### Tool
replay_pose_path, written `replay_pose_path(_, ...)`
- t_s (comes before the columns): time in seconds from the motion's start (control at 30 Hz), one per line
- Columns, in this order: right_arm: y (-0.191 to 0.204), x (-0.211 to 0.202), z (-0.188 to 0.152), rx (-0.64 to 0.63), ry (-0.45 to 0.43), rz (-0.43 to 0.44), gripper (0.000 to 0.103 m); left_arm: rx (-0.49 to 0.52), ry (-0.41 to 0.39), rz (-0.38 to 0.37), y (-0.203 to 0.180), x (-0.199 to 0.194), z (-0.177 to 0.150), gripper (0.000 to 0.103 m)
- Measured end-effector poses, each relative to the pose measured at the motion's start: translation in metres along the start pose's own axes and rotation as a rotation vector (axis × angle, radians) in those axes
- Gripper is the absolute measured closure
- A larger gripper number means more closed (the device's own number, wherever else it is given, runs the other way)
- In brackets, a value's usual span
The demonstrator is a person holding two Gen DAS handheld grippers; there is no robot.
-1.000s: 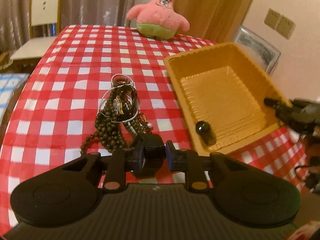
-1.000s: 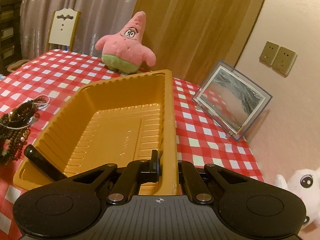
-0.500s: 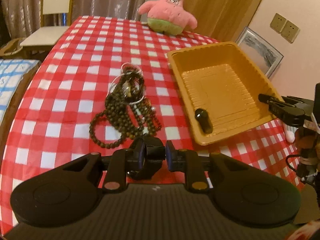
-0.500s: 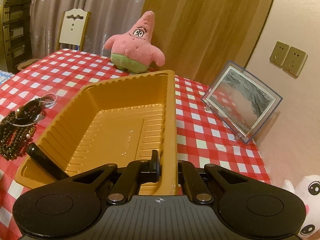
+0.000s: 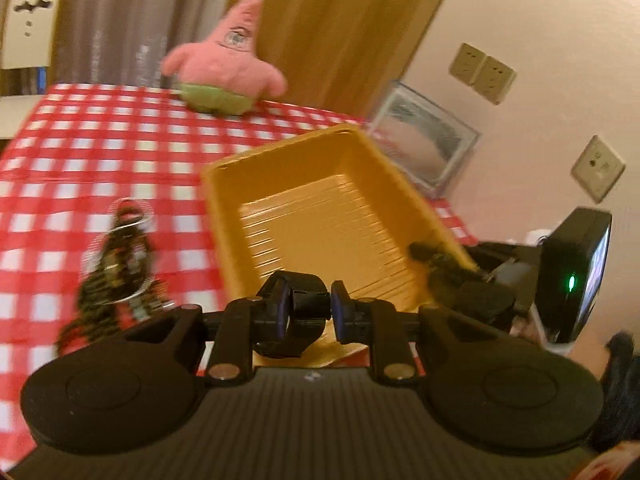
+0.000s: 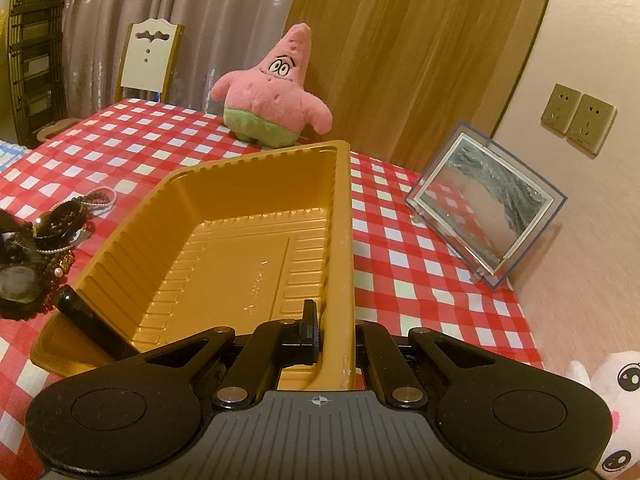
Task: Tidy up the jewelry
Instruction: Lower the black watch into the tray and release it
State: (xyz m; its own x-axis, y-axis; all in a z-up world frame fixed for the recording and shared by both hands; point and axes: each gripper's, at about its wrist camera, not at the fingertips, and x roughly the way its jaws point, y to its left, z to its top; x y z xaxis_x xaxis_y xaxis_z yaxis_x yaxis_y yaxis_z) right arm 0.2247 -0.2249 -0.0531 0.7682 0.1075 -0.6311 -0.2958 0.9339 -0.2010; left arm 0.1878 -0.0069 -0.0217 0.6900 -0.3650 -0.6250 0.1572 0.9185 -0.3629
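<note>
— What had changed by then?

— The left gripper [image 5: 310, 309], clenched on a black band [image 5: 298, 338], had swung away from the jewelry pile [image 5: 120, 264]. A second before, the pile lay straight ahead of its jaws; now it sat off to their left, and the yellow tray [image 5: 218, 204] lay directly beyond them.

— So the band was nearly delivered?

— I'd judge so: carried, not yet released, at the tray's near edge.

— And the other hand?

— The right gripper [image 6: 332, 332] had not moved, its jaws pinched shut on the tray's near wall.

— The setting?

— A red-checked tablecloth [image 6: 400, 240], a pink star plush [image 6: 276, 92] far beyond the jaws, a glass picture frame [image 6: 488, 216] to their right, a white chair [image 6: 148, 60], curtains and wall sockets [image 6: 578, 122].
</note>
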Motion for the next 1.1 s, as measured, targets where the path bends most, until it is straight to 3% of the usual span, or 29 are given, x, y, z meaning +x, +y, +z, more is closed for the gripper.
replay_pose_path(0.17,-0.002,0.000,-0.001,0.016,0.006,0.005,0.100,-0.022,0.034,-0.095,-0.013,0.041,0.007,0.084)
replay_pose_path(0.37,-0.004,-0.001,-0.004,0.028,0.010,0.005,0.100,-0.025,0.121,-0.096,-0.021,0.076,-0.006,0.085)
replay_pose_path(0.53,-0.005,-0.001,-0.006,0.030,0.015,0.006,0.100,-0.021,0.119,-0.082,-0.025,0.072,-0.011,0.080)
replay_pose_path(0.7,-0.006,0.000,-0.006,0.027,0.016,0.007,0.100,0.023,0.080,-0.093,-0.032,0.038,-0.017,0.079)
replay_pose_path(0.8,-0.007,0.002,-0.007,0.033,0.020,0.006,0.100,0.057,0.067,-0.024,-0.024,0.018,-0.028,0.079)
replay_pose_path(1.03,-0.009,0.003,-0.006,0.041,0.016,0.001,0.100,0.069,0.085,0.275,0.031,-0.007,-0.054,0.079)
replay_pose_path(1.1,-0.009,0.003,-0.005,0.043,0.015,-0.002,0.100,0.065,0.086,0.324,0.044,-0.010,-0.058,0.079)
